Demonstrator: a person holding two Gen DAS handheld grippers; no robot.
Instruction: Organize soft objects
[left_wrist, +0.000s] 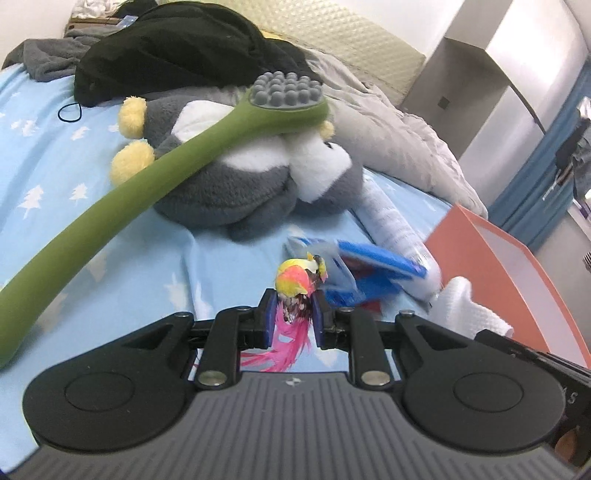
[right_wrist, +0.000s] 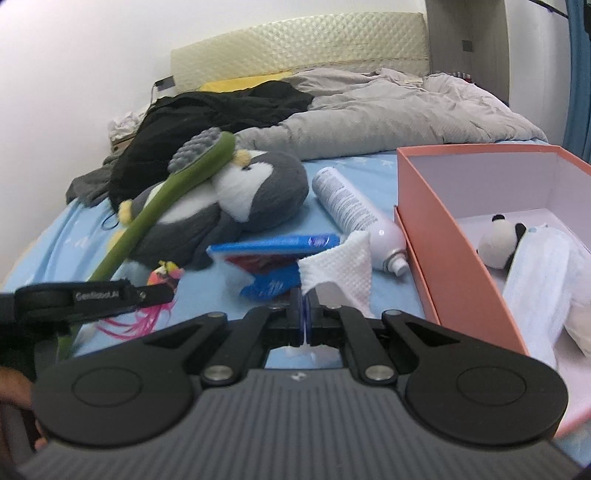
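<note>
My left gripper (left_wrist: 294, 306) is shut on a small feathered toy bird (left_wrist: 297, 282) with pink tail feathers, held just above the blue bed sheet; it also shows in the right wrist view (right_wrist: 166, 275). My right gripper (right_wrist: 305, 301) is shut on a white cloth (right_wrist: 341, 271), held left of the open orange box (right_wrist: 428, 236). The box holds a small panda plush (right_wrist: 498, 242) and a face mask (right_wrist: 539, 280). A grey penguin plush (left_wrist: 236, 173) lies on the bed under a green long-handled massager (left_wrist: 122, 206).
A blue packet (right_wrist: 273, 254) and a white spray can (right_wrist: 351, 210) lie between the penguin and the box. Black clothes (right_wrist: 207, 118) and a grey duvet (right_wrist: 388, 114) are heaped at the far end by the headboard.
</note>
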